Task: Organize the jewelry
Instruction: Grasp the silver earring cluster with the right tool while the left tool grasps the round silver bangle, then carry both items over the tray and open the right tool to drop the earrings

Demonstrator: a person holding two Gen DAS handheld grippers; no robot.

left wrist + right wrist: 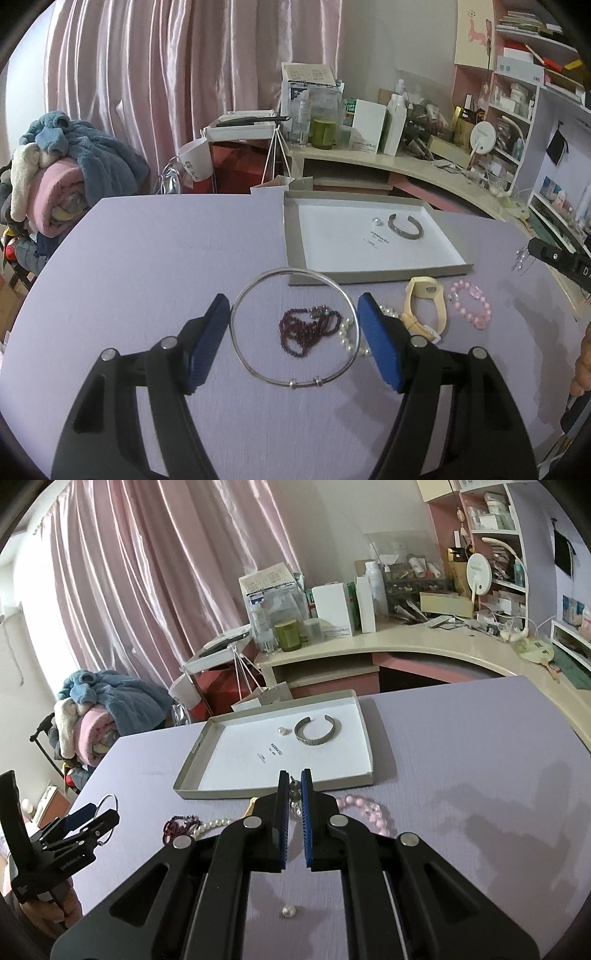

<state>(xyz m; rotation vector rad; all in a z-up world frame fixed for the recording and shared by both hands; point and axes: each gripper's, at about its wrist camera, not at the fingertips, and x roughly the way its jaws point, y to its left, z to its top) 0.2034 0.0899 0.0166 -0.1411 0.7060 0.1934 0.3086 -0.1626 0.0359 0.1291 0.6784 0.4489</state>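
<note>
My left gripper [293, 306] is shut on a thin silver bangle [258, 371], gripped across its width and lifted above the lilac table; it also shows in the right wrist view [110, 805]. Under it lie a dark red bead bracelet [306, 330] and a pearl bracelet [347, 332]. My right gripper [294, 775] is shut on a small silver earring [294, 790], near the shallow grey box lid [364, 716]. The lid holds a silver cuff [317, 731] and a pearl [282, 731]. A loose pearl earring [288, 910] lies under the right gripper.
A cream watch band [424, 302] and a pink bead bracelet [471, 302] lie in front of the lid. A cluttered beige desk [406, 638] curves behind the table. A pile of towels [55, 177] stands at the left. Pink curtains hang behind.
</note>
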